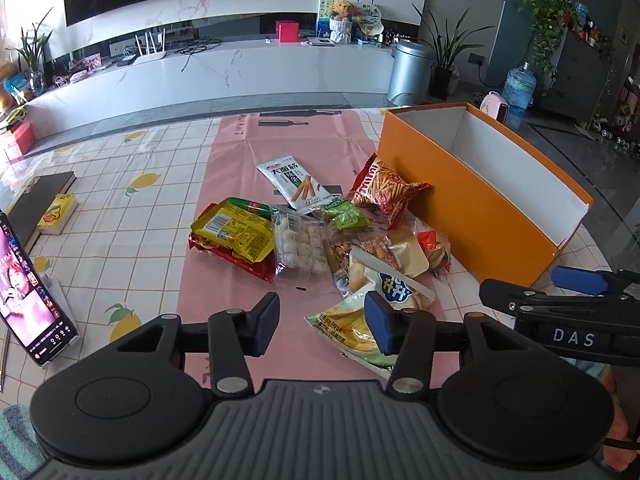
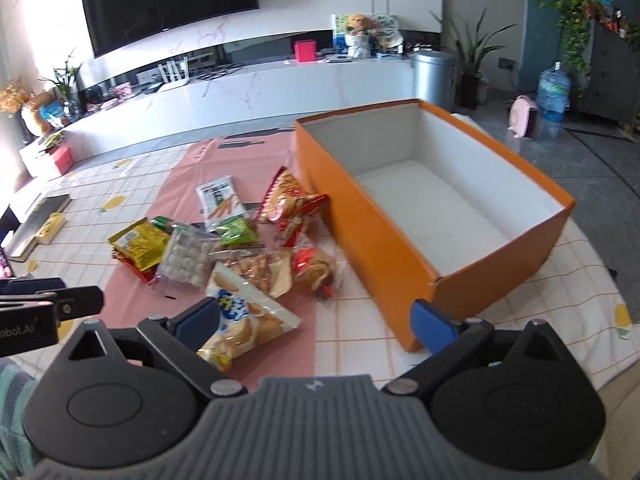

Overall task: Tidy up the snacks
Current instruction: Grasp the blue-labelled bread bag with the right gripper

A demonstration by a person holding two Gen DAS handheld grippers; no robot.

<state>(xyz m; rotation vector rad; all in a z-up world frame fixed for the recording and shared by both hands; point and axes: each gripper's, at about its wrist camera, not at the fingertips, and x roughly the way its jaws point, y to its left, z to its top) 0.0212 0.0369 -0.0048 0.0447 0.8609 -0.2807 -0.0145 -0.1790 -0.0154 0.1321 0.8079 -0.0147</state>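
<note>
A pile of snack packets lies on a pink mat point(image 1: 240, 152): a yellow-red bag point(image 1: 234, 236), a clear pack of white balls point(image 1: 300, 246), a white stick packet point(image 1: 294, 184), a red striped bag point(image 1: 384, 192) and a yellow chips bag point(image 1: 356, 324). An empty orange box point(image 1: 472, 200) with a white inside stands right of the pile; it also shows in the right wrist view point(image 2: 380, 248). My left gripper point(image 1: 322, 326) is open, above the mat beside the chips bag. My right gripper point(image 2: 316, 322) is open and empty, between the chips bag point(image 2: 244, 320) and the box corner.
A phone on a stand point(image 1: 34, 296) stands at the left edge of the tiled tablecloth. A dark book point(image 1: 38, 200) and a yellow pack point(image 1: 58, 214) lie at far left. A TV cabinet, a metal bin point(image 1: 408, 68) and plants are beyond the table.
</note>
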